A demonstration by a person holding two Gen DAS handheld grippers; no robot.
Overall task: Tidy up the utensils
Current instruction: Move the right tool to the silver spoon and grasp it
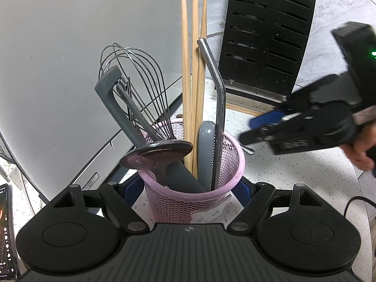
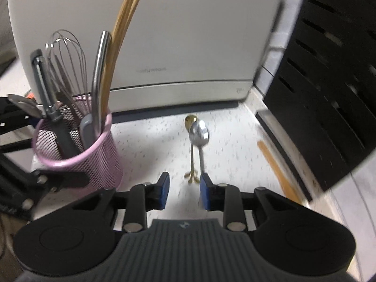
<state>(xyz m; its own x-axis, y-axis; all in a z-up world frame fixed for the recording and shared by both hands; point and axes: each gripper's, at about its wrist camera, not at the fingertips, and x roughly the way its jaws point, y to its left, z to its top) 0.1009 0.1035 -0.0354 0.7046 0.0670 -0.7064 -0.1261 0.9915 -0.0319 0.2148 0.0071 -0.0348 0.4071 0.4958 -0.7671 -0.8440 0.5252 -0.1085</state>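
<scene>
A pink mesh cup (image 1: 188,202) stands on the speckled counter, with my left gripper (image 1: 188,188) shut on its sides. It holds a wire whisk (image 1: 141,80), a grey peeler (image 1: 110,89), wooden chopsticks (image 1: 193,70), a bent metal straw (image 1: 218,89) and a dark flat spoon (image 1: 157,155). The cup (image 2: 80,159) also shows on the left of the right wrist view. A silver spoon (image 2: 199,132) and a gold utensil (image 2: 191,118) lie on the counter just ahead of my right gripper (image 2: 184,189). That gripper is open; the silver handle ends beside its right pad (image 2: 205,193).
A white appliance (image 2: 164,47) stands behind the cup. A black slotted knife block (image 2: 329,94) leans at the right, with a loose chopstick (image 2: 277,164) along its base. A phone (image 1: 5,230) lies at the far left and a black cable (image 1: 357,202) at the right.
</scene>
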